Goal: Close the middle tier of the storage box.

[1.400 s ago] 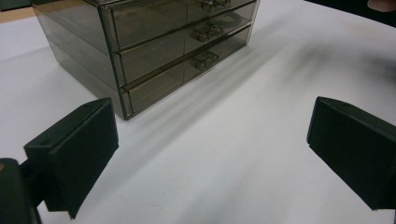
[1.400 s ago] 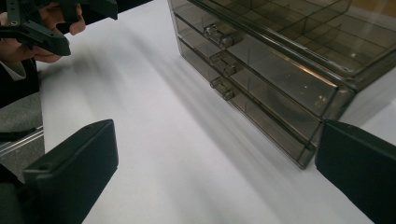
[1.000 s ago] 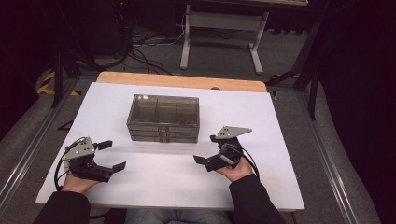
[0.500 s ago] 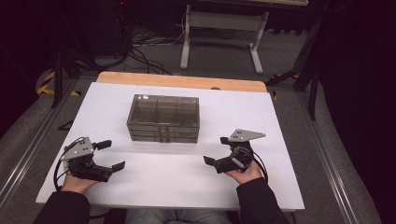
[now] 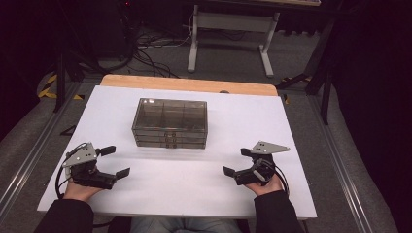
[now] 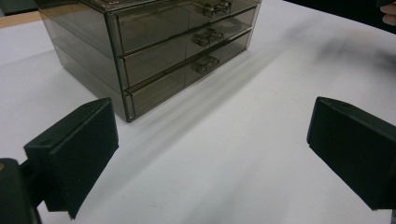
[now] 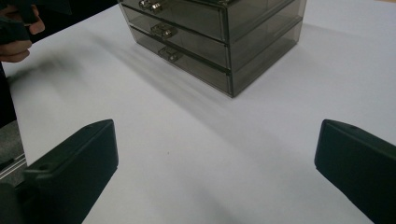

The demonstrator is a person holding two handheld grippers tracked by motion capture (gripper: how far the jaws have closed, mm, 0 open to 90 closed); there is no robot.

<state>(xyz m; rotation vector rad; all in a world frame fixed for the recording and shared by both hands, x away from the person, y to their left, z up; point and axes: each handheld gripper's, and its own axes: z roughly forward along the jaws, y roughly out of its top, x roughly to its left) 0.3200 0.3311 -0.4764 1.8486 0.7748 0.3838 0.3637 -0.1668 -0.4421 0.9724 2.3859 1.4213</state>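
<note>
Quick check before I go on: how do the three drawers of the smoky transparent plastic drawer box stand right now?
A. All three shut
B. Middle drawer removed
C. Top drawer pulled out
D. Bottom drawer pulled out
A: on the smoky transparent plastic drawer box, all three drawer fronts sit flush in one plane with their small handles lined up, and the left gripper and right gripper wait open, apart from it.

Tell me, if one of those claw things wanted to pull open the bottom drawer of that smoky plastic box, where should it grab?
Probably the small handle at the middle of the bottom drawer, approached from the front, the person's side. The drawer chest has smooth flush walls; only the handles stick out. Both the left gripper and right gripper are open and apart from it.
</note>
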